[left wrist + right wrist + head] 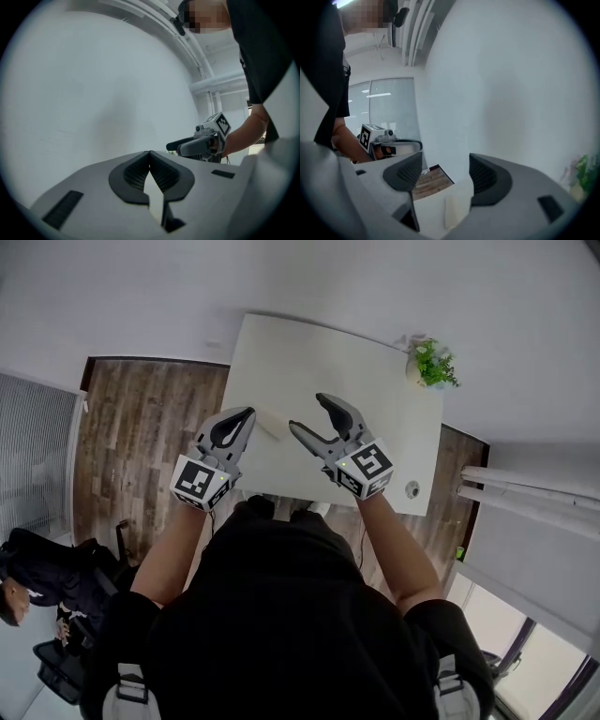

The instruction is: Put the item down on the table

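A small cream, flat item (pixel 271 423) lies on the white table (pixel 375 399); in the right gripper view the cream item (pixel 453 211) rests flat on the tabletop (pixel 429 215), low between my right jaws. My right gripper (pixel 306 412) (pixel 445 164) hovers above the table, open and holding nothing. My left gripper (pixel 249 412) (pixel 150 152) is shut, its ribbed pads meeting at the tips, just left of the item and above it. In the left gripper view the right gripper (pixel 171 146) shows off to the right.
A small potted plant (pixel 433 362) (pixel 585 174) stands at the table's far right corner. A small round object (pixel 412 489) sits near the table's front right edge. Wooden floor (pixel 141 446) lies to the left of the table, and a person (pixel 28 577) is at the lower left.
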Action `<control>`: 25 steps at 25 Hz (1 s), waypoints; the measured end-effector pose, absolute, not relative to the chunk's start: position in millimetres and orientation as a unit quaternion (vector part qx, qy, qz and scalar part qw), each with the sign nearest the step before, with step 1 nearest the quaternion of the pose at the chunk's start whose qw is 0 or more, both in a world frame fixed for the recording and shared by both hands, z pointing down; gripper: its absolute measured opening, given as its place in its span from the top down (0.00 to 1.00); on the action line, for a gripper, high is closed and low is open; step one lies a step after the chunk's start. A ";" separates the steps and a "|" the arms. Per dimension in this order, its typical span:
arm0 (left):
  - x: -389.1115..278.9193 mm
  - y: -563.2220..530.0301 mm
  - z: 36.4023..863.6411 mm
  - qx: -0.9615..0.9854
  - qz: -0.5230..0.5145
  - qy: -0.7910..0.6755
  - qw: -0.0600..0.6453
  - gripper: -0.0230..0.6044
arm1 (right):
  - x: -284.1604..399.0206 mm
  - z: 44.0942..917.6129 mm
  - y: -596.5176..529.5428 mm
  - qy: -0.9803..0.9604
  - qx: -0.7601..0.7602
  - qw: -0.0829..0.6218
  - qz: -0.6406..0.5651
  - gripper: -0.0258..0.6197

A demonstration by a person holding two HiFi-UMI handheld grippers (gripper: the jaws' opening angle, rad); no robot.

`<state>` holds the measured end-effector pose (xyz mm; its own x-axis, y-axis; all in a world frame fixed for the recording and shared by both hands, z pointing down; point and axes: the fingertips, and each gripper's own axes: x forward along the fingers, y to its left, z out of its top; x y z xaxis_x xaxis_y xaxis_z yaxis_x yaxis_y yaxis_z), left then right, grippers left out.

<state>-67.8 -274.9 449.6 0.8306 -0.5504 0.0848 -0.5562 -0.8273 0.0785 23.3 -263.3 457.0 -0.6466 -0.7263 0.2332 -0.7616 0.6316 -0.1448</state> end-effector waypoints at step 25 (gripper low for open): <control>50.4 -194.0 343.9 0.981 -0.011 -0.195 0.005 0.91 | 124.0 337.9 -166.5 -0.889 0.456 -0.024 0.027 0.69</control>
